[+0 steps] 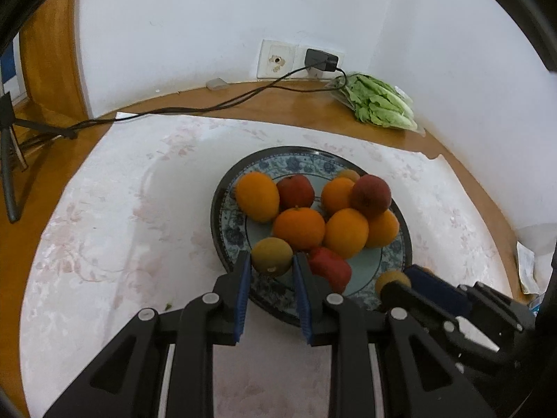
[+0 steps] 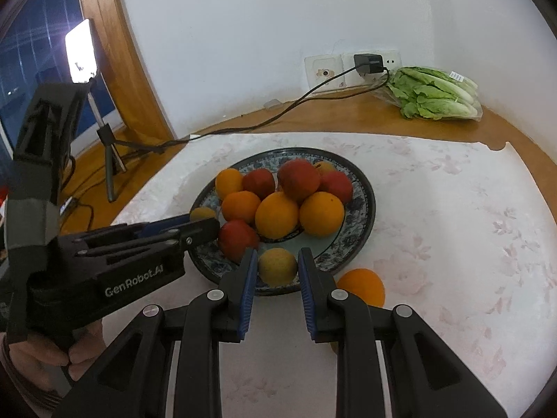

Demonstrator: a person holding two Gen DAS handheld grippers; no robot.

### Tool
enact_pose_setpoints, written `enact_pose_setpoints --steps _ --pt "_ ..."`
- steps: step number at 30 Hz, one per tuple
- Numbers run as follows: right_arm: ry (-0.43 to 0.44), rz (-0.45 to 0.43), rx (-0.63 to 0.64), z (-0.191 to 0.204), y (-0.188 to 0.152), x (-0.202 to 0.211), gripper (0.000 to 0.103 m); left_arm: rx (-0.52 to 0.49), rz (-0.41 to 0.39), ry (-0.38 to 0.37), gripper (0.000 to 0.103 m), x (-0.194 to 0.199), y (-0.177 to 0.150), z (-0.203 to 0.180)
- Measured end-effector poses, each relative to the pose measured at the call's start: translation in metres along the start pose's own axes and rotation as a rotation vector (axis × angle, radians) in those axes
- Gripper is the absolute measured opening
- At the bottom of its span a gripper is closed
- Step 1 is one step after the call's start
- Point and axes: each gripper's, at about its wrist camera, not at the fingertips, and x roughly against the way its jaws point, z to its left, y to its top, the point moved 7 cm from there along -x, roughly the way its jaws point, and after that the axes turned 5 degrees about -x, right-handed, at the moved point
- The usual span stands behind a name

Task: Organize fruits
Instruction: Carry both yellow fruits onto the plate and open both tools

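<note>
Table [image 1: 278,104] under a white cloth [image 1: 104,209], with a plate [image 1: 226,219] at the middle of the cloth, heaped with oranges [image 1: 299,228] and red fruit [image 1: 296,191]. Left gripper [image 1: 271,268] clamped on the left yellow fruit [image 1: 272,256] at the plate's near-left rim. Right gripper [image 2: 277,271] pinching the right yellow fruit [image 2: 277,266] at the near rim, pads seemingly touching both sides.

Probably the placing step: lower each fruit onto bare plate, not onto the pile. Ease the fingers apart slowly, wait for the fruit to settle, then draw straight back. Keep the 2 grippers from bumping, close together over the same edge. Mind the red fruit just beside the left gripper's right finger, easy to nudge and set rolling.

Around: bagged lettuce [image 2: 435,94] by the back wall, well apart. Charger cable [image 2: 243,125] along the far table edge. Also 1 loose orange [image 2: 362,287] on the cloth just beside the plate, partly under the right gripper's right finger, likely the next pickup.
</note>
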Motion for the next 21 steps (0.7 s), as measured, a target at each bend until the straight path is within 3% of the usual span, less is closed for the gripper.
enact_pose_setpoints --steps 16,19,21 --pt "-0.038 0.003 0.026 0.0061 -0.0071 -0.0094 0.025 -0.005 -0.004 -0.024 0.025 -0.0026 0.0006 0.0020" --pt "-0.021 0.008 0.018 0.0074 -0.0077 -0.0099 0.027 -0.006 -0.001 -0.028 0.027 -0.0024 0.0009 0.0015" --pt "-0.010 0.006 0.013 0.0084 -0.0074 -0.0098 0.033 -0.003 0.000 -0.029 0.029 -0.0018 0.0012 0.0011"
